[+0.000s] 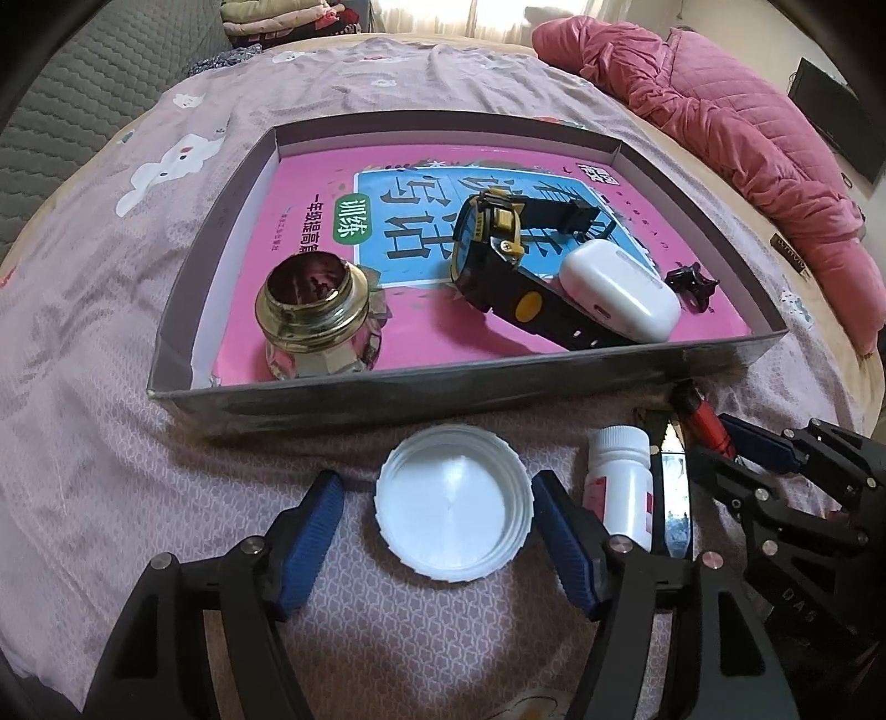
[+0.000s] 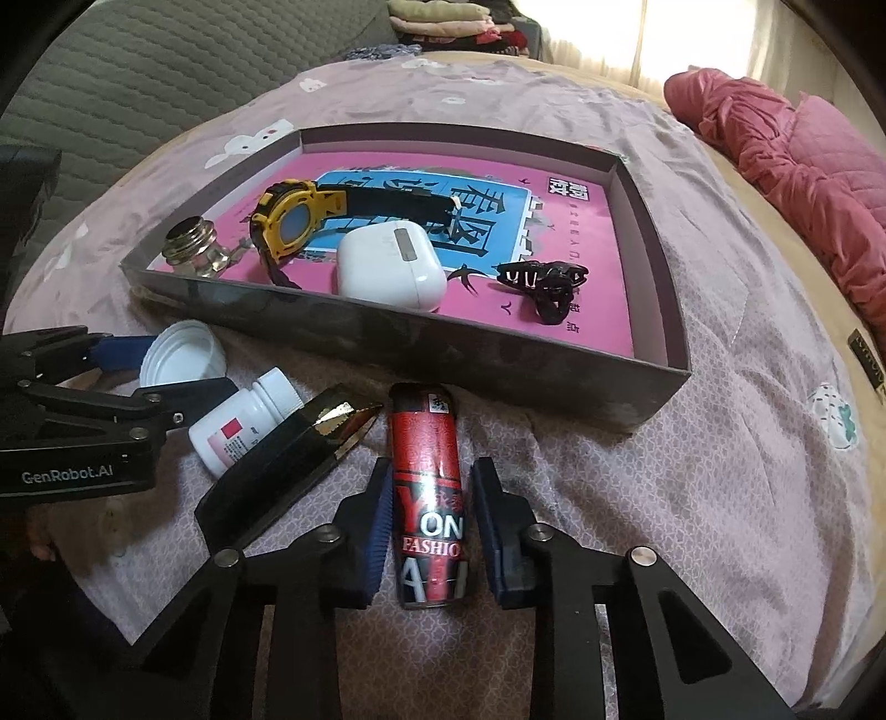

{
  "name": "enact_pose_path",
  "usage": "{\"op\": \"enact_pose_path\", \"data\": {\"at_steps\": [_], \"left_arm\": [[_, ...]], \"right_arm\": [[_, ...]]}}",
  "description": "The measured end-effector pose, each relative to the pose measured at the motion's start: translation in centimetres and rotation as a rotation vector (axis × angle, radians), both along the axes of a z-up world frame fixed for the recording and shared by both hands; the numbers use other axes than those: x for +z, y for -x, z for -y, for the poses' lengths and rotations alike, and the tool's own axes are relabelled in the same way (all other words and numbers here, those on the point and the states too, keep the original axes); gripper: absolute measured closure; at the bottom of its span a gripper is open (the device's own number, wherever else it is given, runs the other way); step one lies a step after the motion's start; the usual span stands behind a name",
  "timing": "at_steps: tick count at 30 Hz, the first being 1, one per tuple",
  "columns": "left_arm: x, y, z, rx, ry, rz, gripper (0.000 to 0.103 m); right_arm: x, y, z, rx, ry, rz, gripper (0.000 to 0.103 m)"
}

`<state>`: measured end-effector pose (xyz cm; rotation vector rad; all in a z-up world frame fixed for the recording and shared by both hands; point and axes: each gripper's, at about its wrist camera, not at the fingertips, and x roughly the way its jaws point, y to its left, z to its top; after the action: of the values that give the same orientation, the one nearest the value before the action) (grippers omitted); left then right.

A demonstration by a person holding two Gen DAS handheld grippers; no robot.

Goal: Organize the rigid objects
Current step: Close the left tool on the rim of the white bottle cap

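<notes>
A white screw lid point(image 1: 451, 504) lies open side up on the bedspread, between the fingers of my left gripper point(image 1: 437, 482), which stands open around it. My right gripper point(image 2: 432, 465) is shut on a small red and black can point(image 2: 426, 487) that lies on the bed, pointing at the tray. Between the two grippers lie a white pill bottle point(image 2: 243, 421) and a flat black and gold case point(image 2: 293, 465). The grey cardboard tray point(image 1: 421, 396) holds a pink book point(image 1: 310, 194), a brass-necked glass jar point(image 1: 315, 315), a yellow and black watch point(image 1: 487, 243), a white earbud case point(image 1: 620, 293) and a black hair clip point(image 1: 689, 285).
The tray's near wall stands just beyond both grippers. A pink quilted coat point(image 1: 747, 127) lies at the far right of the bed. A grey quilted sofa point(image 2: 138, 72) and folded clothes point(image 2: 443, 16) lie behind. Pink bedspread point(image 2: 692, 498) stretches to the right.
</notes>
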<state>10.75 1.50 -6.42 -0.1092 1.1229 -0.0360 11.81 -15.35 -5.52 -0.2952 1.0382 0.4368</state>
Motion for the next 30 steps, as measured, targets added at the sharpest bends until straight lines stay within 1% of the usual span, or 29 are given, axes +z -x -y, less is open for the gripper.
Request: {"op": "enact_pose_path", "data": {"at_steps": [8,10,13,15,16,27,30], "left_arm": [[0.0,0.1,0.0,-0.006,-0.004,0.004,0.034],[0.1,0.2,-0.1,-0.006,-0.007,0.006,0.035],[0.2,0.1,-0.3,0.004,-0.006,0.011,0.041],[0.2,0.1,-0.5,0.01,-0.005,0.014,0.052],[0.3,0.1,-0.6,0.012,-0.007,0.016,0.053],[0.9,0.5,-1.2,0.026,0.046,0.031,0.053],[1.3,0.7,-1.2,0.025,0.048,0.04,0.053]], "right_arm": [[0.1,-0.2,0.4,-0.005,-0.021,-0.021,0.078],[0.1,-0.2,0.5,-0.003,-0.025,-0.025,0.078],[0.2,-0.2,0.5,0.001,-0.024,-0.026,0.079],[0.2,-0.2,0.6,0.002,-0.026,-0.026,0.079],[0.2,-0.2,0.7,0.003,-0.027,-0.026,0.079],[0.5,-0.1,0.8,0.007,-0.041,-0.027,0.08],[0.6,-0.1,0.8,0.009,-0.044,-0.024,0.08]]}}
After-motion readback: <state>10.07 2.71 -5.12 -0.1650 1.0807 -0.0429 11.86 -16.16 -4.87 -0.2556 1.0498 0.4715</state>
